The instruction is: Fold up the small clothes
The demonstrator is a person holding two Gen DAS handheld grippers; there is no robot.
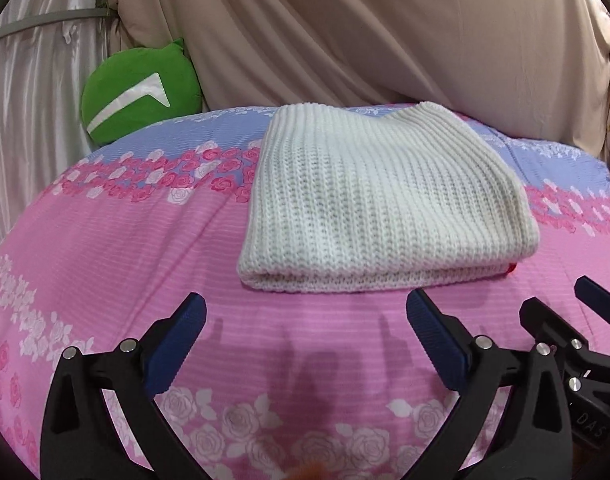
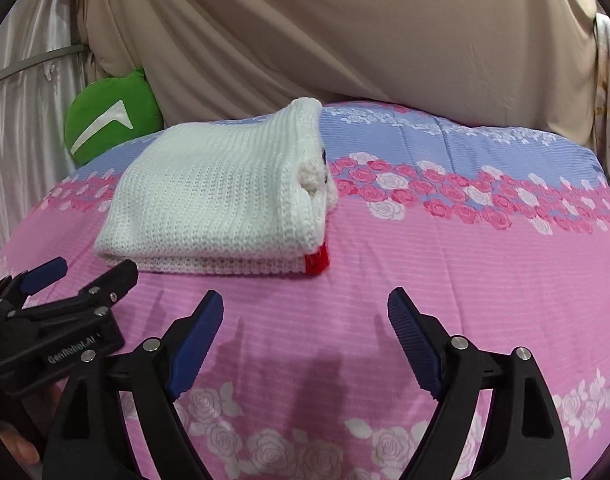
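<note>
A white knitted garment [image 1: 381,200] lies folded in a neat rectangle on the pink flowered bed cover [image 1: 145,240]. It also shows in the right wrist view [image 2: 221,200], with a red trim [image 2: 318,261] at its near right corner. My left gripper [image 1: 305,320] is open and empty, just in front of the garment's near edge. My right gripper [image 2: 305,316] is open and empty, in front of and to the right of the garment. The right gripper also shows at the right edge of the left wrist view [image 1: 561,304], and the left gripper at the left edge of the right wrist view [image 2: 89,272].
A green round cushion [image 1: 141,92] leans at the back left, also in the right wrist view [image 2: 113,120]. Beige drapes [image 1: 365,32] hang behind the bed. A blue flowered band [image 2: 445,136] crosses the far part of the cover.
</note>
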